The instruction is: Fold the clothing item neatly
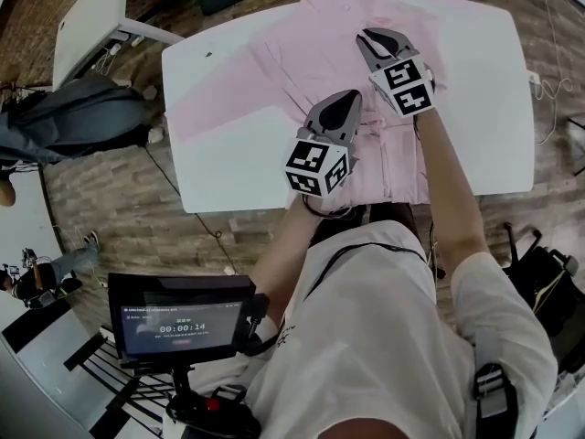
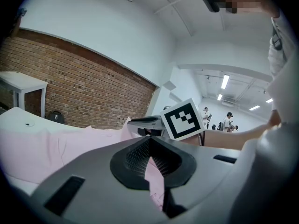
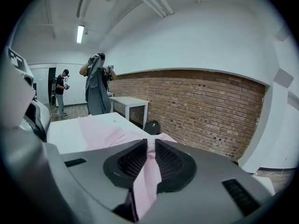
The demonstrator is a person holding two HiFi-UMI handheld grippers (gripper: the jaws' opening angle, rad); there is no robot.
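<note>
A pink shirt [image 1: 311, 48] lies mostly spread on a white table [image 1: 484, 99]. The left gripper [image 1: 345, 103] and right gripper [image 1: 371, 40] each pinch its fabric. Folding seems barely begun.

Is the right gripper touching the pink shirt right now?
Touching. The right gripper pinches the pink shirt between its fingers, seen plainly in the right gripper view.

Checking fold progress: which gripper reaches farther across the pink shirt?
The right gripper, clamped on the pink shirt farther out; the left gripper pinches it nearer the person.
</note>
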